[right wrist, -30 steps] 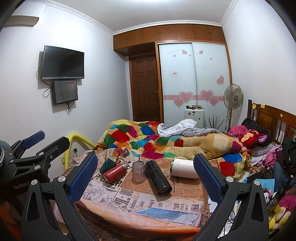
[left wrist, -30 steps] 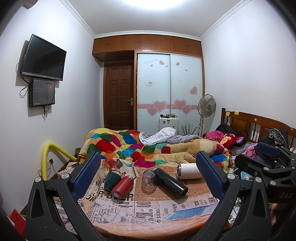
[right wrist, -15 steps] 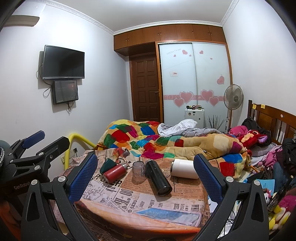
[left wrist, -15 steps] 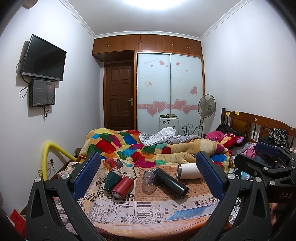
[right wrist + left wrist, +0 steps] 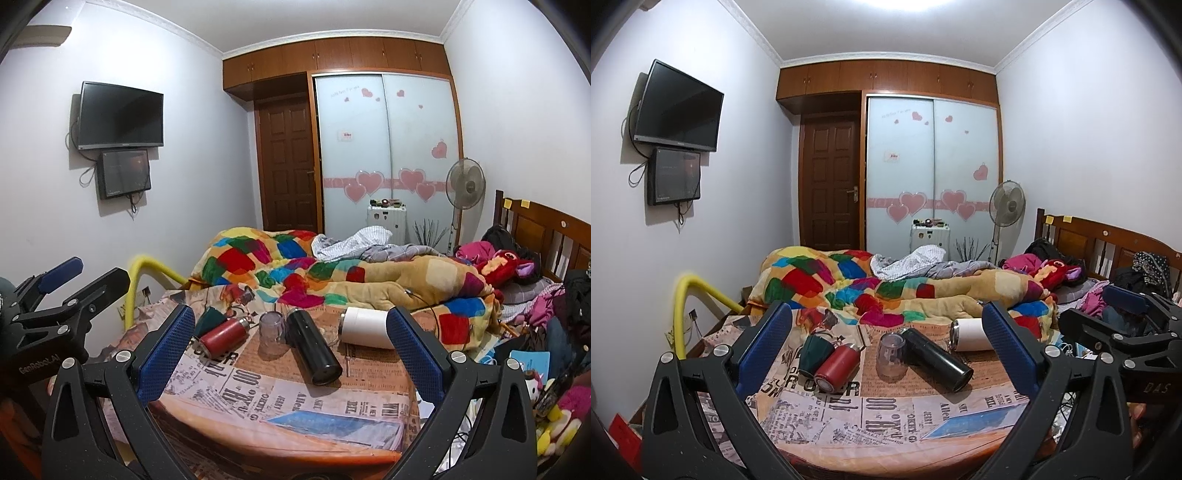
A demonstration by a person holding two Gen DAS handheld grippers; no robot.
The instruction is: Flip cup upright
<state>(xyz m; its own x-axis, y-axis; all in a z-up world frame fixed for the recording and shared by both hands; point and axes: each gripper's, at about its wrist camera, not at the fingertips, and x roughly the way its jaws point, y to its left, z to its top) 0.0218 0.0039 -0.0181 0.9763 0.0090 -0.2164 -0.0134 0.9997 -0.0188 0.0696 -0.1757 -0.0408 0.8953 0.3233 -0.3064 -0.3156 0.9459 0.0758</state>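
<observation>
We hold the left gripper (image 5: 886, 354) and right gripper (image 5: 291, 350) spread wide and empty, short of the newspaper-covered tabletop (image 5: 886, 413). Past the fingers, the clear cup (image 5: 891, 356) stands mouth-down mid-table, touching a black flask (image 5: 936, 359) lying on its side. Left of it lie a red bottle (image 5: 836, 368) and a green cup (image 5: 814, 349); farther right, a white tumbler (image 5: 971, 334).

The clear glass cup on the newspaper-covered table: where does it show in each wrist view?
Left wrist: clear glass cup sits just below picture centre, between the red bottle and the black bottle.
Right wrist: the cup lies left of centre, beside the black bottle.
Shared landmark: the black bottle, lying directly right of the cup in both views.
</observation>
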